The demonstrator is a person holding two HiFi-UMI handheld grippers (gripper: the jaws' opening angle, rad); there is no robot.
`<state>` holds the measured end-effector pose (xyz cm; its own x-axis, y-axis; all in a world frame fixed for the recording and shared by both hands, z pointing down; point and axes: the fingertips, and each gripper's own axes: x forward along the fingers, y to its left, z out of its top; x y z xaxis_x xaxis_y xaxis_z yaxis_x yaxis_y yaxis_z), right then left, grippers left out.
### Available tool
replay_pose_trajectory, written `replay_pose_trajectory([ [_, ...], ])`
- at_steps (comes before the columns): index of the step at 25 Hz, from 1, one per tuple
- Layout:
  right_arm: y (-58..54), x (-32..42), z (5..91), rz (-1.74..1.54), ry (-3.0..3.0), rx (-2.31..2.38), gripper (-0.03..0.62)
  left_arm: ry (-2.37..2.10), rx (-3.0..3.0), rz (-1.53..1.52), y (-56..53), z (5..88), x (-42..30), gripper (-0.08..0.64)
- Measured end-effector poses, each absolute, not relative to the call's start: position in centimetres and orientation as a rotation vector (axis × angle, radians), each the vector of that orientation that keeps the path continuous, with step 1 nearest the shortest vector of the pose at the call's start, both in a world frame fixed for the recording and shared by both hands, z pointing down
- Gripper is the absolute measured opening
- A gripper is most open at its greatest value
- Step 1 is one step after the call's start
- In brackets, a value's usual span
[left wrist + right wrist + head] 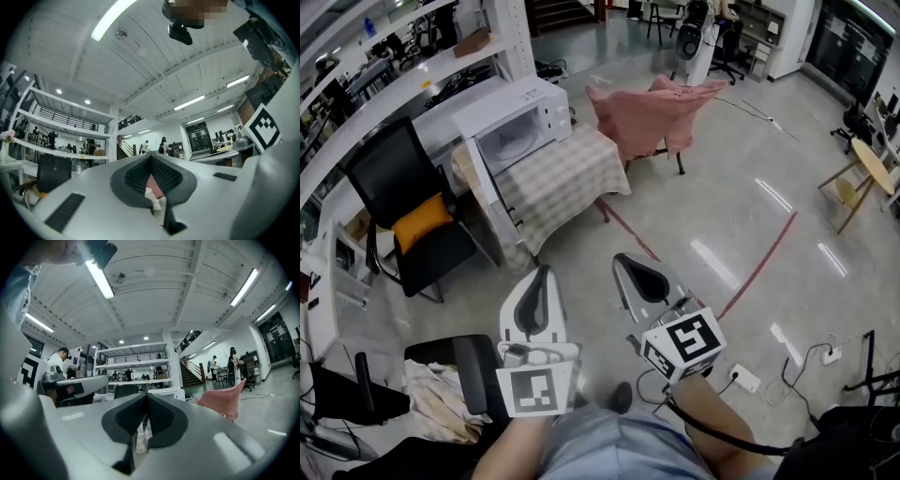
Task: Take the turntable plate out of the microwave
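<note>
Gaping microwave (pixel 525 112) shows a washed-out cavity; turntable plate indiscernible.

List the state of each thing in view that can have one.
left gripper: shut, empty.
right gripper: shut, empty.
microwave: its door looks swung open.
checked cloth: spread under the microwave, hanging over the edges.
chair: draped with a pink cloth.
office chair: orange cushion on its seat.

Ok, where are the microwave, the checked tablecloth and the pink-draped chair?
microwave (pixel 508 101): head view, on its white top.
checked tablecloth (pixel 558 178): head view, on the middle of the cloth.
pink-draped chair (pixel 652 117): head view, on the pink cover.
</note>
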<state>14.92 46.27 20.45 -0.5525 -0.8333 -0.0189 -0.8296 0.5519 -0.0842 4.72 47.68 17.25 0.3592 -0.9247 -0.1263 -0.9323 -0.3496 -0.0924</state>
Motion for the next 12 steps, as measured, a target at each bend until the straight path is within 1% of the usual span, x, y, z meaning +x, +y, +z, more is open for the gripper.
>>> replay_pose_trajectory([
  [6,44.2,15.6,19.8,-0.079,2.721,-1.426,0.002,1.742,-2.453,0.068,45.5,17.4,5.0,0.006],
  [12,40.8,15.0,21.9,-0.126,2.739,-1.421,0.002,1.759,-2.471,0.027,41.8,19.5,4.5,0.006],
])
